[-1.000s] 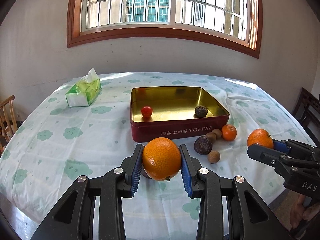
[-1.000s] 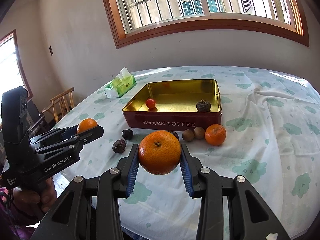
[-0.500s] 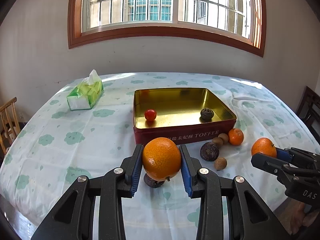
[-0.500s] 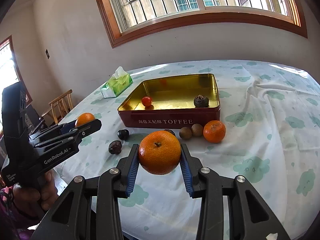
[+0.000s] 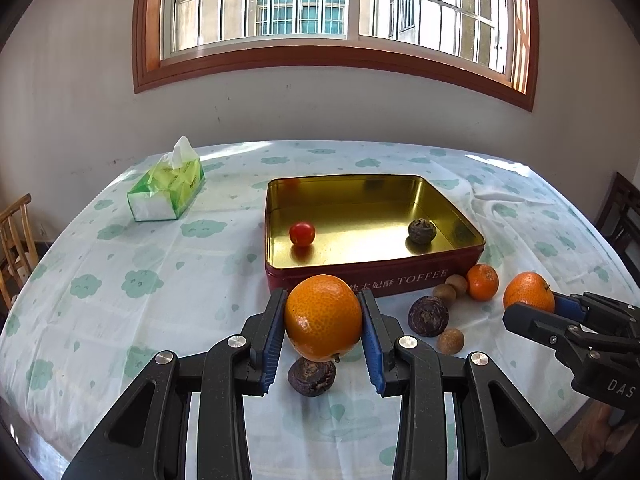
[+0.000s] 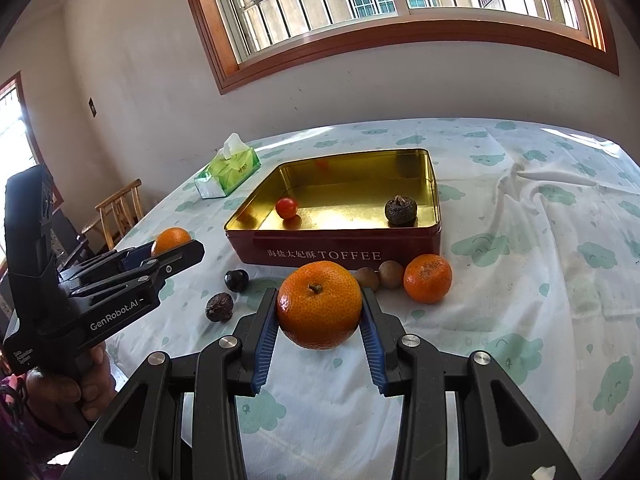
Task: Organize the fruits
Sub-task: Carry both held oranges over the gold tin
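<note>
My left gripper [image 5: 323, 336] is shut on an orange [image 5: 323, 317], held above the table in front of the red toffee tin [image 5: 420, 278]. My right gripper [image 6: 319, 330] is shut on another orange [image 6: 319, 305], also held in front of the tin [image 6: 340, 254]. The tin holds a cherry tomato [image 5: 302, 233] and a dark wrinkled fruit [image 5: 421, 231]. On the cloth lie a small mandarin [image 6: 427, 278], brown longans [image 6: 391, 274], a dark plum [image 6: 236, 280] and dark wrinkled fruits [image 5: 428, 315] [image 5: 312, 376].
A green tissue pack [image 5: 168, 188] sits at the far left of the table. Wooden chairs [image 6: 120, 212] stand beside the table. The tablecloth [image 6: 540, 240] is wrinkled to the right of the tin.
Both grippers have risen and pulled back a little with their oranges still held. The right wrist view now tilts to the left.
</note>
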`<action>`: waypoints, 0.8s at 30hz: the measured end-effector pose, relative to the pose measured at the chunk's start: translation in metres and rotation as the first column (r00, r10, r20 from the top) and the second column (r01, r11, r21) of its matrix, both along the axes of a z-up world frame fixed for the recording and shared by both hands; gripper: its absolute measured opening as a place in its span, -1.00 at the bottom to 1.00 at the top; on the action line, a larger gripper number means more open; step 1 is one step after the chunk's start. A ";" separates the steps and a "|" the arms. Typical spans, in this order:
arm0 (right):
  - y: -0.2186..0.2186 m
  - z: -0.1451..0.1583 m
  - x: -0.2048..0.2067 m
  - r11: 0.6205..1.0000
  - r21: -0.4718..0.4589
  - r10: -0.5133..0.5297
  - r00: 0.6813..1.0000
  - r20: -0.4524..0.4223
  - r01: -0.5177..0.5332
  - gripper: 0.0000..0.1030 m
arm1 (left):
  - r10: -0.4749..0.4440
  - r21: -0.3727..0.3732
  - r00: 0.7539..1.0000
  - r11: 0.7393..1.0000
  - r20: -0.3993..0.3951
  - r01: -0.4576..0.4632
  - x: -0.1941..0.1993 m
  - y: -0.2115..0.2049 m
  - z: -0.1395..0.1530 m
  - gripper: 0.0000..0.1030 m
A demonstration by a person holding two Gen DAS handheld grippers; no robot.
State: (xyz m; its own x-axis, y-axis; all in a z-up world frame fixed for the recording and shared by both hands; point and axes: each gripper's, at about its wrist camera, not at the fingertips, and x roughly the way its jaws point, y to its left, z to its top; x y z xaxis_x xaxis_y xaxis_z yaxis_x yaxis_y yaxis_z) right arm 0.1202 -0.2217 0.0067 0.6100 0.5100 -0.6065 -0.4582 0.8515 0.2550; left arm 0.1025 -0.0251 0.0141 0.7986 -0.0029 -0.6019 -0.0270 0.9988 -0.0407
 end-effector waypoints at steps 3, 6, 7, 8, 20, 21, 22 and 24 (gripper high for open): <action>0.000 0.000 0.005 1.000 0.002 -0.002 1.000 -0.002 0.002 -0.29 | 0.001 -0.001 1.000 1.000 -0.001 -0.001 0.006 0.000 0.000 -0.29; 0.001 0.001 0.013 1.000 0.004 -0.005 1.000 -0.004 0.005 -0.29 | 0.001 0.001 1.000 1.000 -0.004 -0.001 0.011 -0.001 0.000 -0.29; 0.001 0.001 0.016 1.000 0.005 -0.007 1.000 -0.005 0.007 -0.29 | 0.000 0.000 1.000 1.000 -0.004 0.000 0.011 -0.001 0.000 -0.29; 0.000 0.002 0.018 1.000 0.007 -0.009 1.000 -0.005 0.009 -0.29 | 0.000 -0.001 1.000 1.000 -0.003 0.000 0.013 -0.001 0.000 -0.29; -0.001 0.004 0.034 1.000 0.016 -0.017 1.000 0.004 0.017 -0.29 | -0.007 -0.004 1.000 1.000 -0.002 0.007 0.031 -0.004 0.003 -0.29; -0.001 0.004 0.034 1.000 0.016 -0.018 1.000 0.004 0.018 -0.29 | -0.008 -0.004 1.000 1.000 -0.001 0.008 0.033 -0.004 0.003 -0.29; -0.001 0.004 0.034 1.000 0.016 -0.018 1.000 0.004 0.018 -0.29 | -0.008 -0.005 1.000 1.000 -0.001 0.008 0.035 -0.004 0.004 -0.29; -0.001 0.005 0.037 1.000 0.018 -0.018 1.000 0.005 0.017 -0.29 | -0.010 -0.007 1.000 1.000 0.000 0.010 0.037 -0.004 0.005 -0.29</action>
